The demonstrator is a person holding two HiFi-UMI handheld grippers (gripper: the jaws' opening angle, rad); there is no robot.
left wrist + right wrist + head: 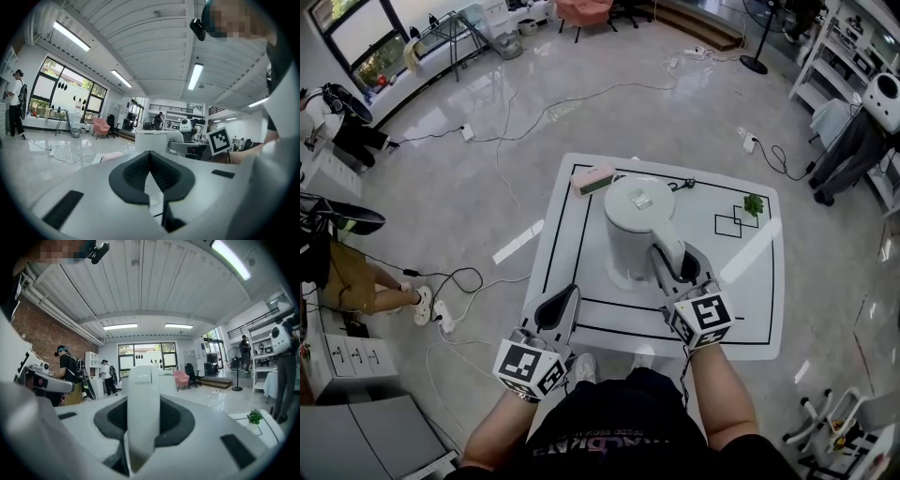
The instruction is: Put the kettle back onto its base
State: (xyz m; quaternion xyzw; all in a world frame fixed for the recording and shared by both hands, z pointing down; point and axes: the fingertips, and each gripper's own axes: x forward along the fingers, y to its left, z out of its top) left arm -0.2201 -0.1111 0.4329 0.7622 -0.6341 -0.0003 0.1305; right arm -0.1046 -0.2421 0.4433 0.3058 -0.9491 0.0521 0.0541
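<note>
Left side: your left gripper (pixel 567 295) hangs at the near left edge of the table (pixel 572 234). Its jaws are pressed together with nothing between them, and it has no part in the carry. It stands well apart from the kettle (pixel 636 225), which lies ahead of it and to its right.

Far left of the marked area, a pink and green block (pixel 592 180) lies clear of the work.

Centre: the kettle stands upright in the middle of the table with its lid on. A dark cable (pixel 680 185) runs on the table just behind it. No separate base shows anywhere on the table. A slightly broader ring shows at the kettle's foot and may be the base, but you cannot confirm seating from here.

Right of centre: your right gripper (pixel 680 267) comes in from the near side. Its jaws are part-way closed on the kettle's handle (pixel 143 418), which fills the gap between the pads. The grip looks sound.

Judgement: you are at the set-down step. The next move calls for keeping the kettle upright, centring it on the base, confirming it sits flat, then releasing the handle.

Far right, a small green plant (pixel 754 204) stands beside two drawn squares, out of the way.
</note>
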